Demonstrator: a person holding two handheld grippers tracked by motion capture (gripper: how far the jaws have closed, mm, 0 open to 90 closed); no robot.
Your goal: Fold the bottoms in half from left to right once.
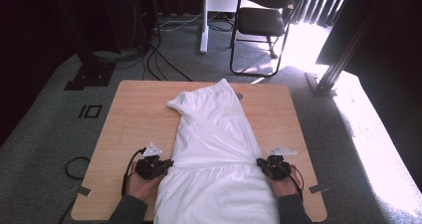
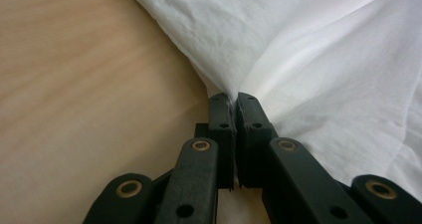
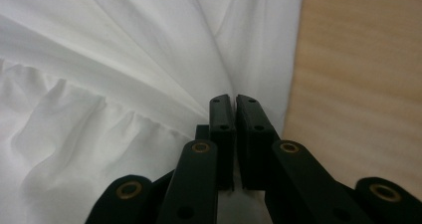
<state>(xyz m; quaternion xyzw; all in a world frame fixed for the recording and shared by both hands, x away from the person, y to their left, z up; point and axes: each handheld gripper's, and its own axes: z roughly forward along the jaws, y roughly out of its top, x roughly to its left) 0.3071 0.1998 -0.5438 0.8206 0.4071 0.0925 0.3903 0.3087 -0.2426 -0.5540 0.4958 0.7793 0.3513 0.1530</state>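
While you are working from the near edge of the bench, your left tongs are pinching the left side of the white garment, with the jaws pressed together on a thin bit of fabric where a gathered seam crosses the cloth. In the left gripper view those left tongs are biting right at the cloth's border, and folds are fanning out from the pinch, which suggests you are holding the edge taut rather than bunching it. The white garment is lying flat down the middle of the bench, its narrower end pointing toward the far side and its wider, ruffled part hanging over the near edge by your sleeves. Moving across, your right tongs are mirroring the left, clamped on the opposite edge at the same seam line. In the right gripper view the right tongs are closed on the white garment just where it is meeting bare wood, with pleats streaming from the jaws. Gripping both sides level like this is probably giving you a straight line to fold or drag along, so you are keeping the two pinches evenly opposed. Beyond the bench, a black chair is standing on the carpet.
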